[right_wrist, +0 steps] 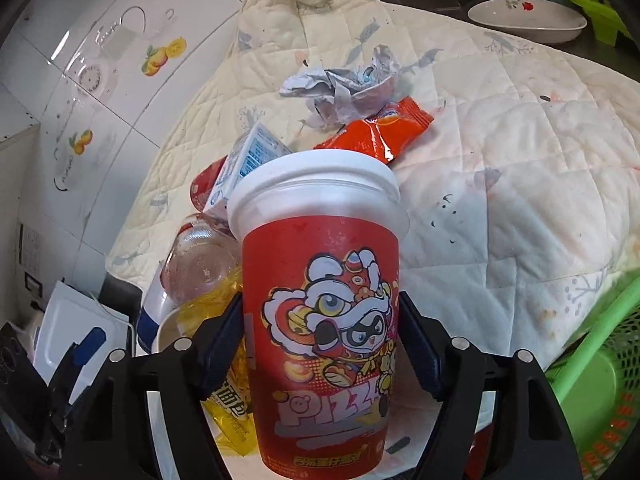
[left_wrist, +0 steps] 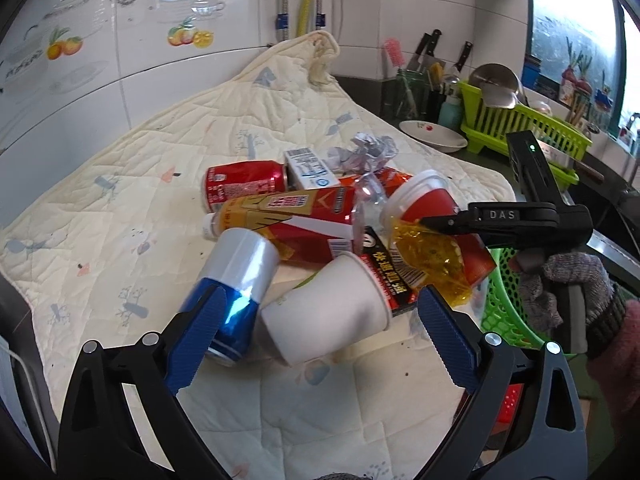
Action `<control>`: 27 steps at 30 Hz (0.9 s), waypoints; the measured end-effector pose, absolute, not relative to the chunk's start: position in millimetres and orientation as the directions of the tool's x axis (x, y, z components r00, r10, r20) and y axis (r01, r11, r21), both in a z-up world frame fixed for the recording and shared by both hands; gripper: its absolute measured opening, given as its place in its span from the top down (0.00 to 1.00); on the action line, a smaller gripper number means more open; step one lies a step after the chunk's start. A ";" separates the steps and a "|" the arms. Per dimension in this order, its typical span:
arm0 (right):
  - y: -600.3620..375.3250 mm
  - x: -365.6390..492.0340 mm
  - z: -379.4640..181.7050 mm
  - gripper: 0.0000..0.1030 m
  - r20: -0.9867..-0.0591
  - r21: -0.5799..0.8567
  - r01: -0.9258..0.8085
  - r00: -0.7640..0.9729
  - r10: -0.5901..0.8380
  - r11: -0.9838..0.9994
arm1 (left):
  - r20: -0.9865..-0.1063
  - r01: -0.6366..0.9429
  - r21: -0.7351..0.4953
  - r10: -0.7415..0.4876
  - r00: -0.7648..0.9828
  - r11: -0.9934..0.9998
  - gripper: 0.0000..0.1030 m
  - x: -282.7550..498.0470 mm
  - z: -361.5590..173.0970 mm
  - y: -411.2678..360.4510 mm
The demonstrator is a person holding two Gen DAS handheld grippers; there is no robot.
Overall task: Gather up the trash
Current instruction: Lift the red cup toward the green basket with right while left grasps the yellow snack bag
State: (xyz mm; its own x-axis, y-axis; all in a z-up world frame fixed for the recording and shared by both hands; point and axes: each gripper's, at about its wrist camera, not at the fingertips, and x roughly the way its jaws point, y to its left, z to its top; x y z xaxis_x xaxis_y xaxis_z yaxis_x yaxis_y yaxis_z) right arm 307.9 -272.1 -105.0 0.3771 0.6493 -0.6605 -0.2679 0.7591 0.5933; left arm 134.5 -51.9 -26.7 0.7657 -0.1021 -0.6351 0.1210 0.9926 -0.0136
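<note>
In the right wrist view, the red pizza cup (right_wrist: pixel 320 320) at centre hides most of the yellow wrapper (right_wrist: pixel 230 412) and red can (right_wrist: pixel 202 184) behind it. The green basket (right_wrist: pixel 600 380) is cut off at lower right. In the left wrist view, the knives (left_wrist: pixel 430 46) at upper right are too small to make out.

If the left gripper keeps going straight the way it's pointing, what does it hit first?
Most likely the white paper cup lying on its side between the open fingers of the left gripper. The blue and silver can sits beside the left finger, though depth is unclear.
</note>
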 end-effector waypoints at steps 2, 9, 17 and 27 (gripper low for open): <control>-273.6 305.8 -103.6 0.32 -0.656 0.592 -0.269 0.388 0.648 0.760 | -0.640 0.138 -0.020 -0.119 0.759 0.990 0.10 138.1 -26.2 -56.9; -295.5 289.6 -88.8 0.32 -0.631 0.573 -0.257 0.468 0.619 0.778 | -0.653 0.200 -0.027 -0.168 0.738 0.979 0.17 150.5 -23.6 -80.8; -321.6 278.7 -83.5 0.32 -0.610 0.572 -0.232 0.521 0.597 0.787 | -0.691 0.298 -0.023 -0.231 0.685 0.954 0.28 168.3 -31.7 -121.4; -343.5 259.5 -79.2 0.32 -0.609 0.550 -0.238 0.541 0.579 0.801 | -0.734 0.303 0.009 -0.199 0.649 0.953 0.32 195.4 -46.6 -163.3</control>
State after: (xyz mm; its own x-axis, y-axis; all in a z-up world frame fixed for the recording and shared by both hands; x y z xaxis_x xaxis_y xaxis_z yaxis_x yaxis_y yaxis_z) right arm 259.5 -343.5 -79.2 0.5414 0.5793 -0.6094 -0.2379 0.8007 0.5498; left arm 195.4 -163.3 -46.6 0.6487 -0.1993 -0.7345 0.3033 0.9528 0.0094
